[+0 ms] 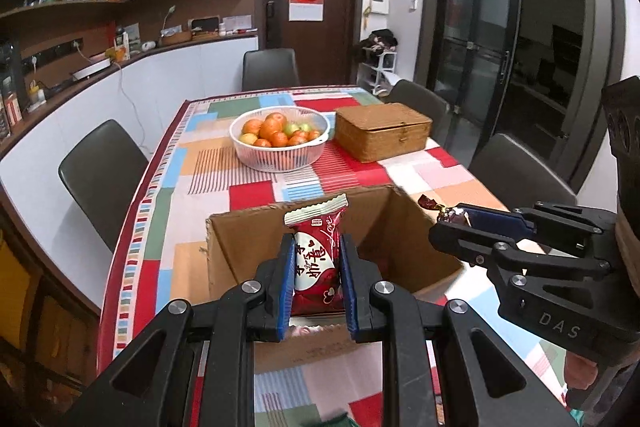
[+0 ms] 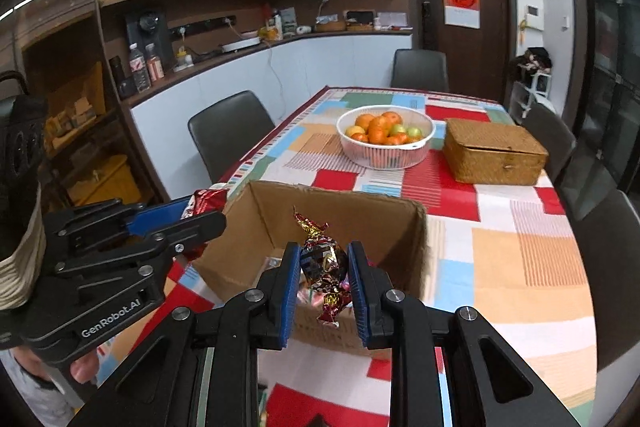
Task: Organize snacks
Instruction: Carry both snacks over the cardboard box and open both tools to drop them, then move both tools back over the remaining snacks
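Observation:
My left gripper (image 1: 316,247) is shut on a red snack packet (image 1: 317,259) with white lettering, held upright above the open cardboard box (image 1: 248,251). My right gripper (image 2: 324,259) is shut on a foil-wrapped candy (image 2: 322,265), dark with red and gold twisted ends, over the same cardboard box (image 2: 360,223). In the left wrist view the right gripper (image 1: 452,223) comes in from the right with the candy (image 1: 438,207) at its tip. The right wrist view shows the left gripper (image 2: 208,211) at the left with the red packet (image 2: 206,201). A few wrappers lie on the box floor.
A patchwork tablecloth (image 2: 500,259) covers the table. Beyond the box stand a white basket of oranges and green fruit (image 2: 386,137) and a shut wicker box (image 2: 494,157). Dark chairs (image 1: 100,179) ring the table. A counter with bottles runs along the left wall.

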